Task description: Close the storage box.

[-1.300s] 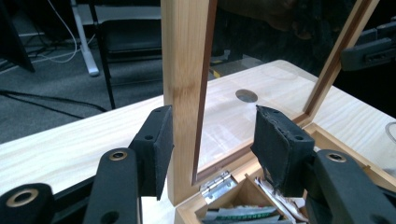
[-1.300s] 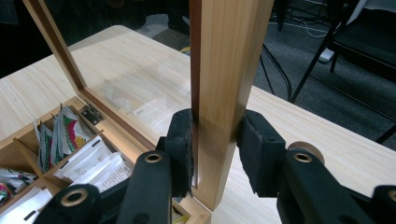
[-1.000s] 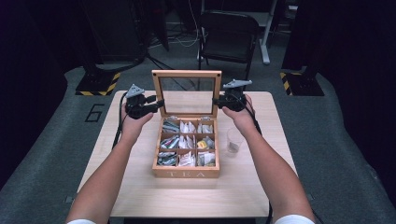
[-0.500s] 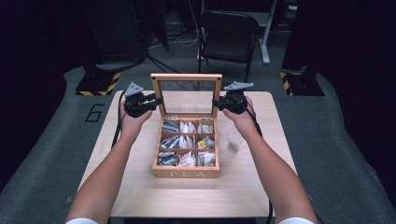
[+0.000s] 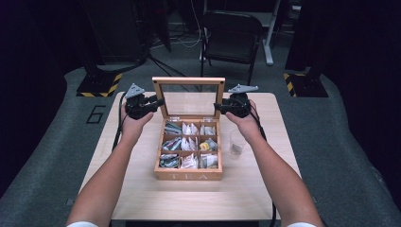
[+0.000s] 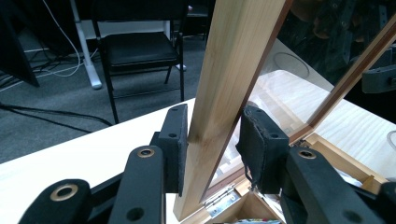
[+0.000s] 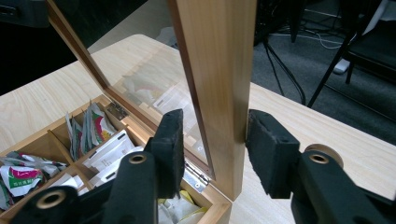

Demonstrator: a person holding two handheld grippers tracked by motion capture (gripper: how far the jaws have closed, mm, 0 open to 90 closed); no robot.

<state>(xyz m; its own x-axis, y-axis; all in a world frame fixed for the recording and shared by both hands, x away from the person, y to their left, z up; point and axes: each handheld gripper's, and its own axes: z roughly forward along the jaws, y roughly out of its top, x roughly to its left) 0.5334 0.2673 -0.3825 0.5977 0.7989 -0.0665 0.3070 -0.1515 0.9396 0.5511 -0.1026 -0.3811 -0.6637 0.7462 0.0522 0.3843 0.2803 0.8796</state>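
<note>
Since the earlier frame the lid [image 5: 188, 97] stands steeper, left gripper [image 6: 212, 144] having just clamped its frame, right gripper [image 7: 212, 151] just loosening astride it; releasing evenly seems advisable.

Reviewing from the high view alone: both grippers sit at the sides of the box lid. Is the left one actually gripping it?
Observer: Yes. In its own view the left gripper is shut on the lid, pads on either face of the side rail.
Operator: And the right one?
Observer: The right gripper has just been opening. The rail stands between its jaws, with a gap at the glass-side pad.
</note>
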